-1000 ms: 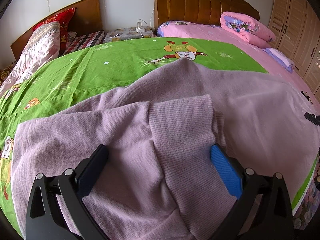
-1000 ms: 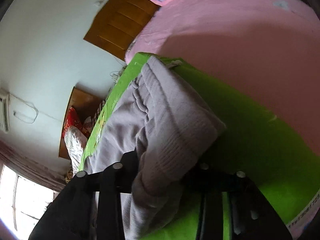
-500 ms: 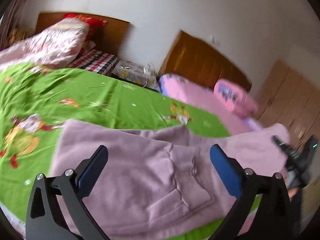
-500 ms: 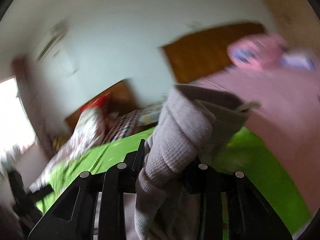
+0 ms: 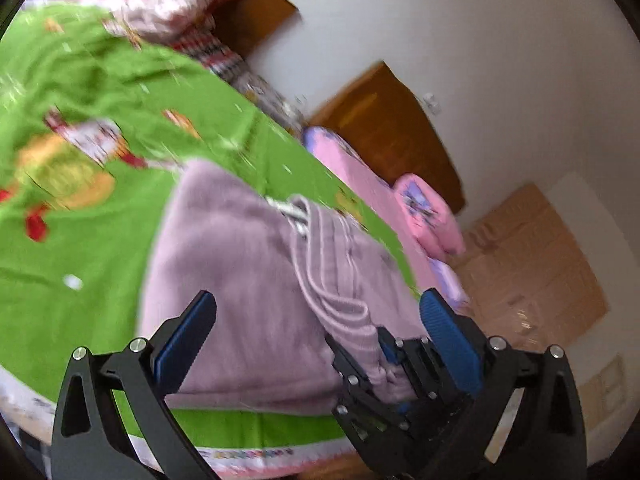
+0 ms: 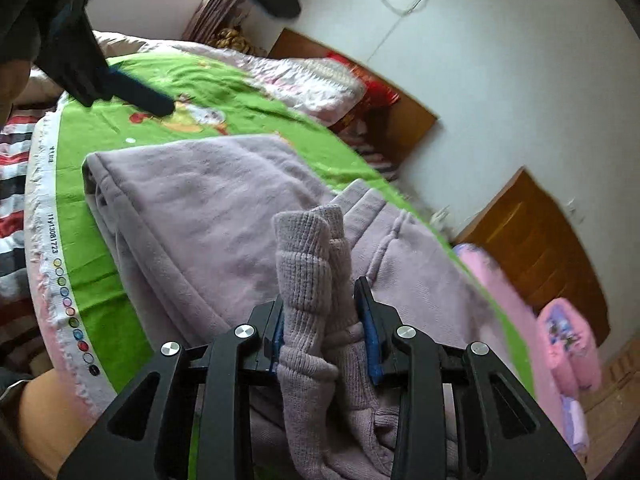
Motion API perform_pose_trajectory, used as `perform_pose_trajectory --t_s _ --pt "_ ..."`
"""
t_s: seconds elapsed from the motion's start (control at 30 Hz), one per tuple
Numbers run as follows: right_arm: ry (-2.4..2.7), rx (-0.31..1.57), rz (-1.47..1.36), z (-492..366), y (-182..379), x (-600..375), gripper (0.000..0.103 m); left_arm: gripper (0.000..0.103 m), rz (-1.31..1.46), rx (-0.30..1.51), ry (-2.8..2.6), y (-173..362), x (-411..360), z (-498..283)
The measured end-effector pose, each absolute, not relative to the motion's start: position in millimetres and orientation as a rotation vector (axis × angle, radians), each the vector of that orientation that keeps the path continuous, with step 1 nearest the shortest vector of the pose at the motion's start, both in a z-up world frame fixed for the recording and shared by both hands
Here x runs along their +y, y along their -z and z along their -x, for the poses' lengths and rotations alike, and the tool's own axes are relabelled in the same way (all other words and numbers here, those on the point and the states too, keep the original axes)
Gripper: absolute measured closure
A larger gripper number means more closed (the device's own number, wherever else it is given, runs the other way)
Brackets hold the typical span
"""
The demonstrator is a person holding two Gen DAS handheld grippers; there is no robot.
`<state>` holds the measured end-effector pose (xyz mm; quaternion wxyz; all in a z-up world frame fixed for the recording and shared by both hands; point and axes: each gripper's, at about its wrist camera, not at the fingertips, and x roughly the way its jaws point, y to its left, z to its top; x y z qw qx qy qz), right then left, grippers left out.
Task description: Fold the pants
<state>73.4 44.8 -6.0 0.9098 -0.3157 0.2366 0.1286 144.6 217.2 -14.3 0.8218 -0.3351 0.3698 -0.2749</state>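
The lilac pants (image 5: 248, 280) lie folded over on the green cartoon sheet (image 5: 80, 240); they also show in the right wrist view (image 6: 208, 208). My left gripper (image 5: 316, 320) is open and empty, above the pants near the bed's front edge. My right gripper (image 6: 324, 320) is shut on the ribbed cuffs (image 6: 308, 264) of the pants, which stand bunched between its fingers. In the left wrist view the right gripper (image 5: 384, 364) holds the cuffs at the pants' right end. The left gripper also shows in the right wrist view (image 6: 120, 88), over the sheet at far left.
A pink bed (image 5: 360, 168) with a pink pillow (image 5: 428, 212) stands to the right. Wooden headboards (image 5: 384, 128) and a wardrobe (image 5: 532, 264) line the wall. A floral quilt (image 6: 304, 84) lies at the far end. A striped blanket (image 6: 12, 200) lies beyond the sheet's edge.
My right gripper has carried the cuffs across, folding the pants over themselves. My left gripper has let go of the cloth, lifted away and swung left, staying open.
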Motion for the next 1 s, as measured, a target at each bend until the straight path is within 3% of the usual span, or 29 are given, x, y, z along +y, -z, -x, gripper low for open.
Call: perform_pose_trajectory --t_s 0.13,0.33,0.4,0.43,0.47,0.57,0.83,1.0 --pt "-0.190 0.381 0.707 -67 5 44 0.070 0.002 0.815 0.864 0.770 21 195 -163" --pt "-0.134 0.317 0.809 -59 18 54 0.069 0.002 0.696 1.035 0.847 25 134 -200" --pt "-0.154 0.313 0.822 -52 14 51 0.058 0.002 0.631 1.135 0.838 38 109 -217" --pt "-0.160 0.312 0.821 -50 12 49 0.044 0.002 0.617 1.165 0.809 44 103 -222" --pt "-0.162 0.307 0.829 -45 8 45 0.038 0.002 0.608 1.180 0.803 49 99 -225" --pt "-0.175 0.313 0.797 -28 -2 23 0.024 0.002 0.605 1.172 0.821 52 93 -225" --pt "-0.036 0.402 0.364 7 -30 -121 0.018 0.003 0.591 1.167 0.800 55 94 -227" --pt "0.019 0.545 0.161 2 -14 -185 0.017 0.015 0.532 1.171 0.754 54 79 -225"
